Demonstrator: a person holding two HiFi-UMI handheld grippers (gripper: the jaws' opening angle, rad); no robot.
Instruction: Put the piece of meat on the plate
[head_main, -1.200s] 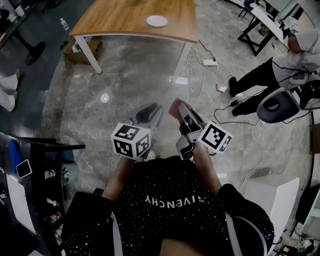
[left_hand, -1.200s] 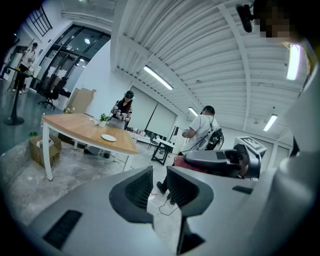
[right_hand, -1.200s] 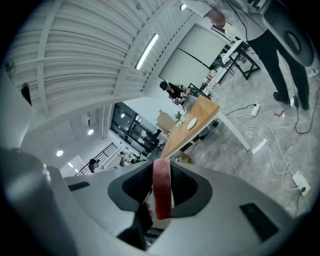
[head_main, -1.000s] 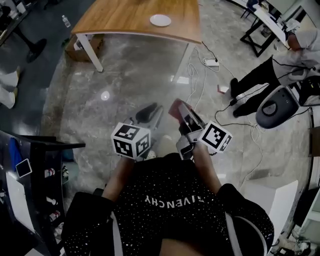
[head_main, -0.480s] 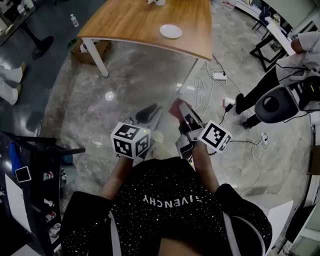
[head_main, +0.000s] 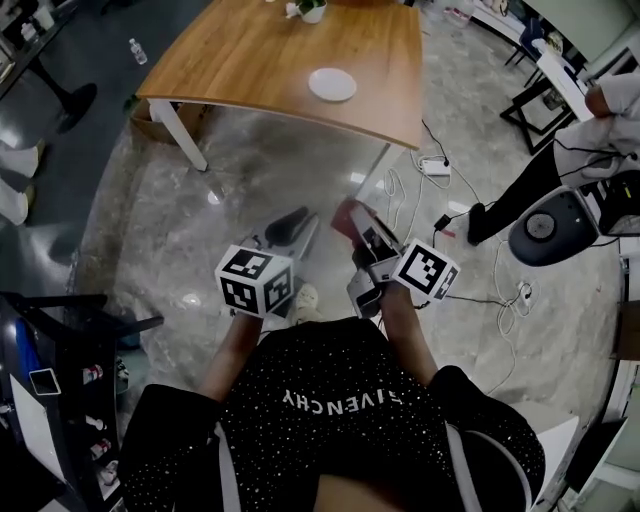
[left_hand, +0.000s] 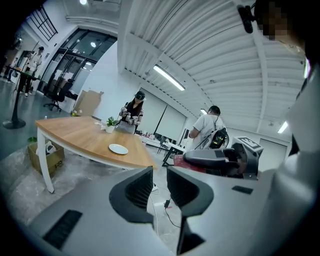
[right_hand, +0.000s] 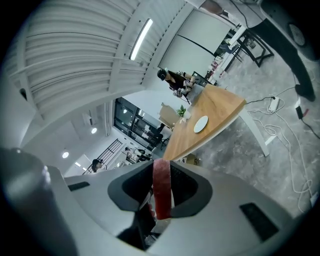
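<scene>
Red meat (right_hand: 161, 192) slab stands edge-up, pinched in right gripper (head_main: 358, 224), held over floor, well apart from plate (head_main: 332, 84) on wood table (head_main: 240, 50). Plate is bare. Left gripper (left_hand: 159, 186) is narrowly parted, empty. Meat is likely light, soft, floppy, maybe slick. Best hold is flat faces, mid-slab, so it can't sag out.

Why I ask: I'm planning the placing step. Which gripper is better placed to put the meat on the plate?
Right. The right gripper is shut on the piece of meat; the left gripper is open with nothing between its jaws. The plate sits on the wooden table ahead.
</scene>
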